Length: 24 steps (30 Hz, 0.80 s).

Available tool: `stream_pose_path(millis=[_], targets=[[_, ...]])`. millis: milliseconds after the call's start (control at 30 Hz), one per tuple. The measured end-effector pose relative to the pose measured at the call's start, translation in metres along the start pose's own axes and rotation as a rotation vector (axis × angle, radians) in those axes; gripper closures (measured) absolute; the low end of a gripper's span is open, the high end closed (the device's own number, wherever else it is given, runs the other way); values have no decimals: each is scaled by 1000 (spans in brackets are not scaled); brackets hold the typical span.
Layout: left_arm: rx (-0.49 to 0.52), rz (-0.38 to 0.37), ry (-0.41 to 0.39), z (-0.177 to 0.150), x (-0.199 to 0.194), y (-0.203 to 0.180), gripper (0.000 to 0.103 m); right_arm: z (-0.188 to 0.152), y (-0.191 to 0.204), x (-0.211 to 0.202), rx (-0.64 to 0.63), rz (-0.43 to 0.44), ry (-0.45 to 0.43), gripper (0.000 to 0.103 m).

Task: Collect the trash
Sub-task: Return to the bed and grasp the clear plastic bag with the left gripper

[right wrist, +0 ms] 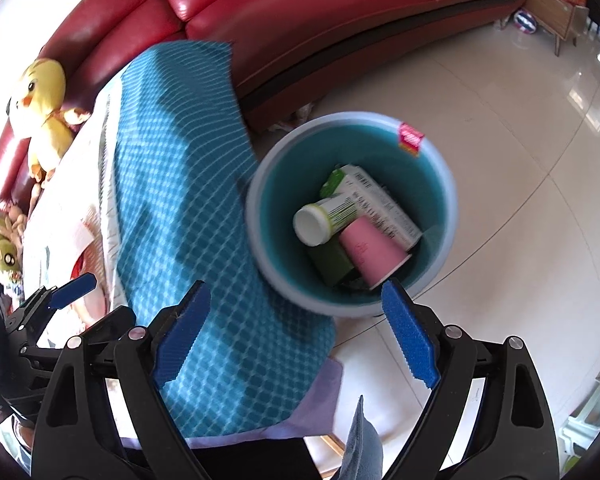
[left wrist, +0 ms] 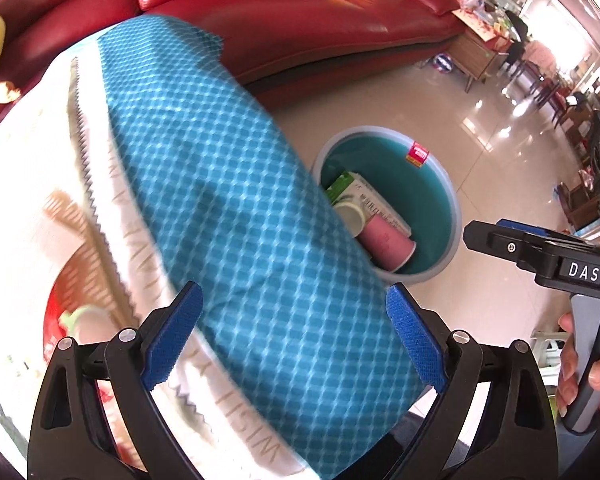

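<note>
Glossy tile floor carries the bin (right wrist: 352, 216) beside the table's (right wrist: 188, 240) edge; inside lie a pink cup (right wrist: 374, 250), bottle (right wrist: 324, 218) and carton (right wrist: 384, 204), likely light, crushable, best pinched at rims. Both grippers, left (left wrist: 296, 336) and right (right wrist: 296, 332), gape empty.
</note>
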<state>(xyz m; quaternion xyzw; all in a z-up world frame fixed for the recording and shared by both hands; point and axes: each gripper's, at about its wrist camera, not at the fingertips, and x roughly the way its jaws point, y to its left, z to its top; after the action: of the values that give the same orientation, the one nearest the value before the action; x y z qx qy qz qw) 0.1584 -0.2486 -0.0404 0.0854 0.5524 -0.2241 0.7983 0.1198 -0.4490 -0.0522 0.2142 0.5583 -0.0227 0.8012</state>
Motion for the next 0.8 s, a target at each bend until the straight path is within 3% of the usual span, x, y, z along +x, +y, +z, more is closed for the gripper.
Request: stream_pose_path(millis=[500,800], targets=[[-99,49,-36,-79,-45,90,10,-45,91,17,-139,21,59,20],[-183,142,-64,-127,-81,160,10,-68,141,25,-234,35,96,20]])
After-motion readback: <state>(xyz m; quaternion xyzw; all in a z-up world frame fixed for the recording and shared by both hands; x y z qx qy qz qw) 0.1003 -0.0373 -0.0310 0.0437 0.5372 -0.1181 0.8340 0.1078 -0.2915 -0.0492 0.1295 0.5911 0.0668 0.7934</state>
